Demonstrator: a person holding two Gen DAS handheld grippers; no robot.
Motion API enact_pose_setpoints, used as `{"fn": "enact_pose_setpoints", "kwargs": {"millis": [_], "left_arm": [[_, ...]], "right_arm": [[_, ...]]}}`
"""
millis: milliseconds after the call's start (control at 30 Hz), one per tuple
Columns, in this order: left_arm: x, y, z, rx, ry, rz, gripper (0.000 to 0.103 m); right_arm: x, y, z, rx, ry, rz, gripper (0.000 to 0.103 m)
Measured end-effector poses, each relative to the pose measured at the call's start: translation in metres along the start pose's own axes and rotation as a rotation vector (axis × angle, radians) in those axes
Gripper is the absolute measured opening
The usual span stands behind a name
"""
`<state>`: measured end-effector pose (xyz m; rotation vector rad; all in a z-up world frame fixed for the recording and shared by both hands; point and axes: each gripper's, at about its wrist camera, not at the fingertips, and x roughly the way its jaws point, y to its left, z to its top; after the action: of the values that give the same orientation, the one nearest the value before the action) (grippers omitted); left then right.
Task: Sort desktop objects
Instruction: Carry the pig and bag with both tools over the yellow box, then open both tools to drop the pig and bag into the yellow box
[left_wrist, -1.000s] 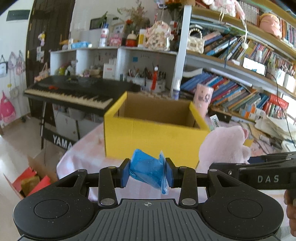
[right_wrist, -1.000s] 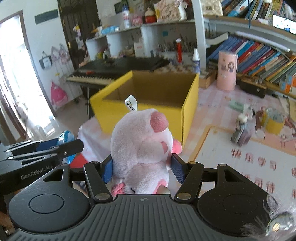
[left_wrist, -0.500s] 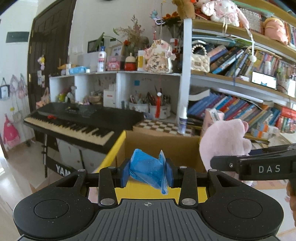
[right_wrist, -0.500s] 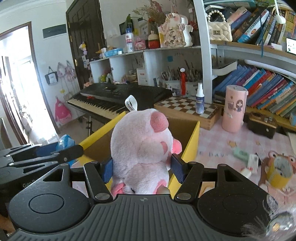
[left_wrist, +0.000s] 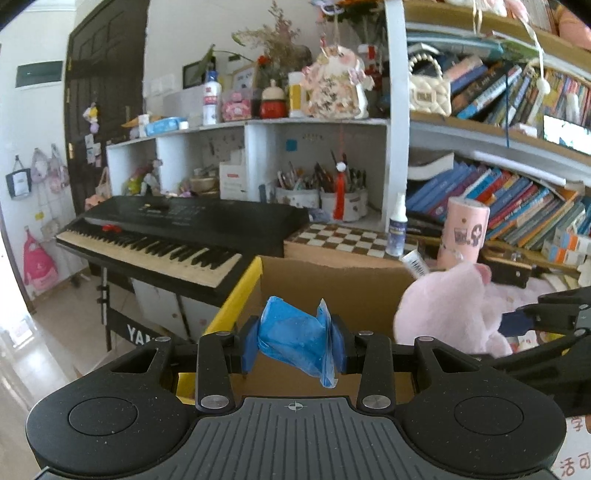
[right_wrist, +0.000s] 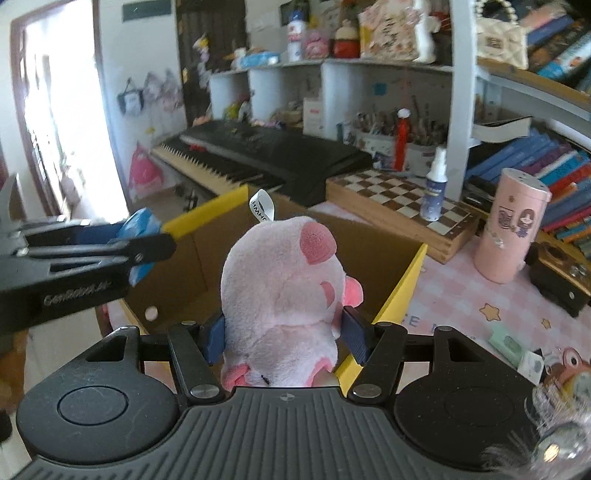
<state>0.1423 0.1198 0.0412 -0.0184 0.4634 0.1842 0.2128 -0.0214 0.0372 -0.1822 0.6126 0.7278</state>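
Both claws have carried their loads forward from the near side of the yellow cardboard box (right_wrist: 397, 291) to above its open top, so dropping looks like the next step. The left claw (left_wrist: 295, 341) is clamped tight on a crumpled blue plastic bag (left_wrist: 295, 338); the right claw (right_wrist: 284, 334) grips a pink plush toy (right_wrist: 284, 291) at mid-width. Beyond the box stand a chessboard (right_wrist: 402, 206), spray bottle (right_wrist: 435, 184) and keyboard piano (left_wrist: 177, 236); nothing blocks the opening, though the claws hang close together.
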Motion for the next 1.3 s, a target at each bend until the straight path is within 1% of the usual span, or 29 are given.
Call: {"fn": "enact_pose_setpoints", "kwargs": {"millis": [100,267,367,500,567,767,900,1000,1067,1167,1200,1233,1300], "left_arm": [[0.012,-0.006,-0.002,0.022,0.028,-0.008,0.037],[0.028,-0.013,-0.009,0.055,0.089,-0.009,0.037],[0.034,-0.016,-0.015,0.062,0.137,0.001,0.037],[0.036,-0.02,-0.024,0.05,0.211,0.003,0.037],[0.033,-0.022,-0.026,0.034,0.223,-0.01,0.037],[0.03,-0.032,-0.028,0.043,0.231,-0.017,0.038],[0.033,-0.033,-0.029,0.042,0.231,-0.008,0.039],[0.034,-0.033,-0.029,0.036,0.23,-0.004,0.039],[0.035,-0.032,-0.03,0.028,0.232,0.003,0.041],[0.035,-0.03,-0.03,0.022,0.233,0.027,0.053],[0.035,-0.03,-0.03,0.022,0.229,0.044,0.059],[0.034,-0.029,-0.03,0.023,0.223,0.055,0.063],[0.032,-0.028,-0.029,0.027,0.212,0.073,0.066]], "right_arm": [[0.008,0.001,-0.003,-0.057,0.024,0.021,0.061],[0.016,0.006,-0.009,-0.201,0.054,0.059,0.061],[0.018,0.0,-0.008,-0.224,0.065,0.091,0.061],[0.018,-0.005,-0.008,-0.288,0.081,0.128,0.061],[0.017,-0.006,-0.009,-0.334,0.089,0.143,0.06],[0.018,-0.012,-0.005,-0.383,0.125,0.188,0.061],[0.024,-0.01,-0.001,-0.366,0.156,0.19,0.062],[0.026,-0.011,-0.001,-0.349,0.161,0.202,0.064],[0.027,-0.01,0.0,-0.349,0.159,0.198,0.064],[0.026,-0.011,-0.001,-0.345,0.155,0.204,0.066],[0.026,-0.011,-0.001,-0.344,0.152,0.206,0.067],[0.026,-0.011,-0.002,-0.341,0.15,0.207,0.068],[0.025,-0.011,-0.002,-0.331,0.144,0.209,0.07]]}}
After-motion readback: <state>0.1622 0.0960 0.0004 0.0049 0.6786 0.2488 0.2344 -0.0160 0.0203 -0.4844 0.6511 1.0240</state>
